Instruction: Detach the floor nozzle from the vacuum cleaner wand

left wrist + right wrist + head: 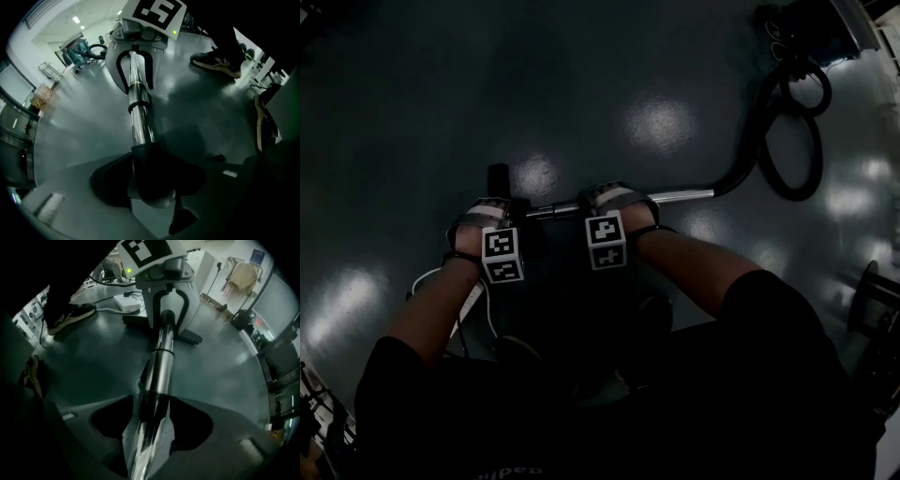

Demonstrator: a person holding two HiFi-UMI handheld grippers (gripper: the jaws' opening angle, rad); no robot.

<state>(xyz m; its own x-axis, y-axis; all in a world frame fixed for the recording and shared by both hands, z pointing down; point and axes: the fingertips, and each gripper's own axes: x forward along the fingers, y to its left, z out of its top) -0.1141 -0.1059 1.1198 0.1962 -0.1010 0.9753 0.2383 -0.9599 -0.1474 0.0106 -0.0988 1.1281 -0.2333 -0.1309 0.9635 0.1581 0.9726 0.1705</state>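
Left gripper point(149, 190) spread, nozzle socket point(151, 166) between jaws. Right gripper point(149, 430) spread astride chrome wand point(161, 362). Risk: glossy tube slips through right jaws when pulled, so joint stays locked.

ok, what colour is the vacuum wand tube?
Chrome silver, mirror-bright. The shiny metal wand tube shows best in the right gripper view.

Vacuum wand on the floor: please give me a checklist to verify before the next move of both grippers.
1. The wand lies between the jaws of the left gripper: ok.
2. It lies between the jaws of the right gripper: ok.
3. Left jaws pressing on wand: not ok, open.
4. Right jaws pressing on wand: not ok, open.
5. Latch of floor nozzle released: cannot tell.
6. The hose lies free: ok.
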